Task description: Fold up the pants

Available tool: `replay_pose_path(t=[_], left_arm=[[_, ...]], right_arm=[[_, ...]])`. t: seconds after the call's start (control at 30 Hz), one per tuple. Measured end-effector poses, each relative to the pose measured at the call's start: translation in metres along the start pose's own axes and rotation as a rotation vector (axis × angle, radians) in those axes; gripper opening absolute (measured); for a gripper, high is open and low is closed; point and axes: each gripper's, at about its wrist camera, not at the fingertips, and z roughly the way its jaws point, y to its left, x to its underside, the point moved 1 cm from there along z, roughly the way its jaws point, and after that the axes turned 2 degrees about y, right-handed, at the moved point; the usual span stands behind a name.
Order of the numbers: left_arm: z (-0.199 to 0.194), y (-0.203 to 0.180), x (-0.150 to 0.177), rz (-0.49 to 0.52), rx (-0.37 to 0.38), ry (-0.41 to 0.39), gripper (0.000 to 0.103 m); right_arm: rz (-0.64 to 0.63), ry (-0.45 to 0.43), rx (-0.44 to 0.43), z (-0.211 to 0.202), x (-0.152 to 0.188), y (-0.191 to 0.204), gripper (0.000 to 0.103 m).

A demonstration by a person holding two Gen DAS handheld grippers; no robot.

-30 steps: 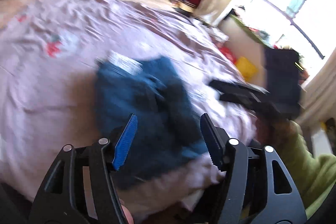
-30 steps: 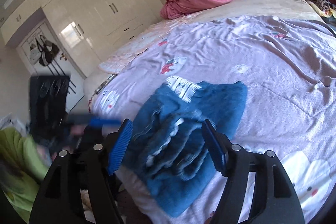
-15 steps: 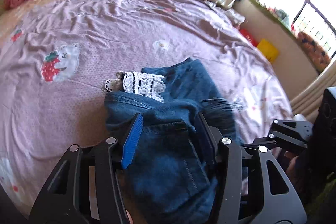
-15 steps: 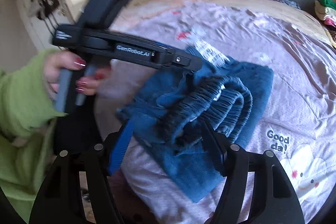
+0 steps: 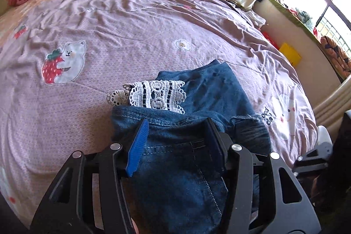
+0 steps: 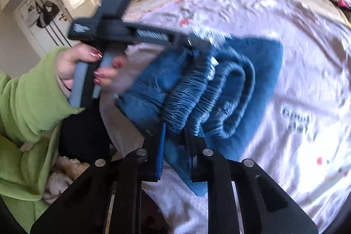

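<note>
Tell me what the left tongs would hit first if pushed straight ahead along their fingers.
The blue denim pants on the pink printed bedspread: their fabric already lies between the left tongs. Beyond that comes the white lace trim, though depth is unclear.

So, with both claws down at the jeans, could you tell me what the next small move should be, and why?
Probably close the left claw on the denim. The right claw, jaws just closing, already pinches the jeans at their gathered waistband, while the left straddles cloth without visibly pressing.
</note>
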Motion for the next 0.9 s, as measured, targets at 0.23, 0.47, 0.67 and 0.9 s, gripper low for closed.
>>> replay_pose_path(t=[0.23,0.47,0.67,0.9], left_arm=[[0.0,-0.006,0.002,0.015,-0.032,-0.024,0.045],[-0.003,-0.007,0.002,0.011,-0.029,-0.034,0.047],[-0.011,-0.007,0.001,0.006,-0.022,-0.061,0.05],[-0.019,-0.008,0.002,-0.001,-0.009,-0.078,0.054]], right_arm=[[0.02,-0.01,0.019,0.004,0.002,0.001,0.015],[0.042,-0.034,0.035,-0.004,0.0,0.009,0.018],[0.046,-0.067,0.039,-0.018,-0.002,0.015,0.03],[0.066,-0.102,0.066,-0.031,-0.001,0.01,0.043]])
